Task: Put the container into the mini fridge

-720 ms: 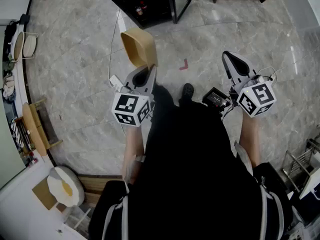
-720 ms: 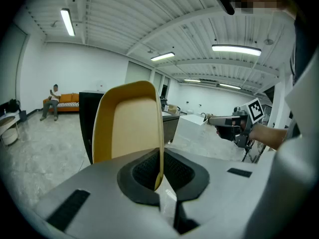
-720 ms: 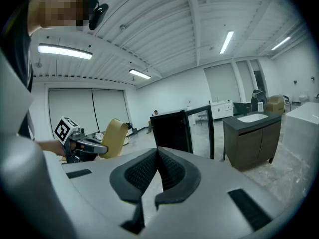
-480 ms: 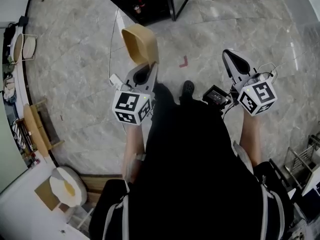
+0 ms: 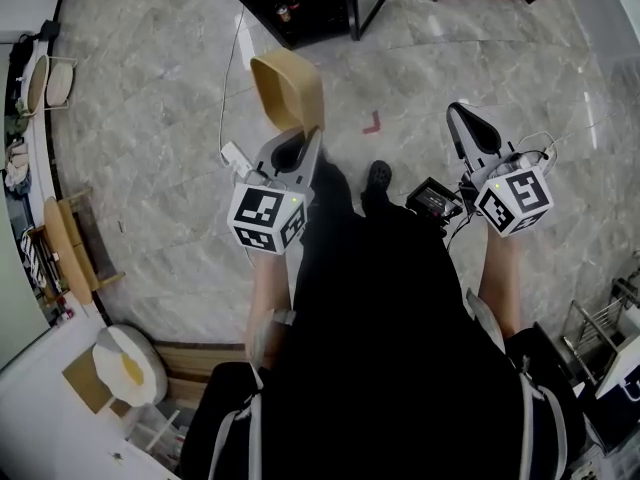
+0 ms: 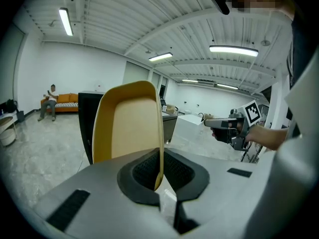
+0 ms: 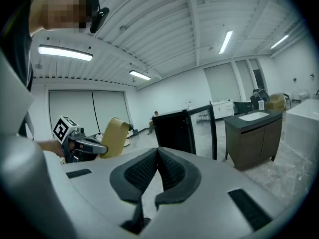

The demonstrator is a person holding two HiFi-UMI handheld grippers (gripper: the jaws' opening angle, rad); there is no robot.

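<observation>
A tan rectangular container (image 5: 288,90) hangs in the air ahead of me, and my left gripper (image 5: 308,136) is shut on its rim. In the left gripper view the container (image 6: 130,123) stands on edge, its thin wall pinched between the jaws of the left gripper (image 6: 159,176). My right gripper (image 5: 463,118) is held out at the right, shut with nothing in it; its pads (image 7: 149,171) meet at the tips. The black mini fridge (image 5: 290,3) stands ahead with its glass door (image 5: 368,3) swung open. The fridge (image 7: 174,131) also shows in the right gripper view.
A grey marble floor (image 5: 150,138) lies all around. A white cable (image 5: 228,88) runs along the floor toward the fridge. A dark cabinet with a sink (image 7: 254,133) stands right of the fridge. Wooden furniture (image 5: 65,253) and a white counter (image 5: 60,408) are at the left.
The fridge and floor have slid slightly up and left in the head view. Both grippers keep their poses, the left still holding the container.
</observation>
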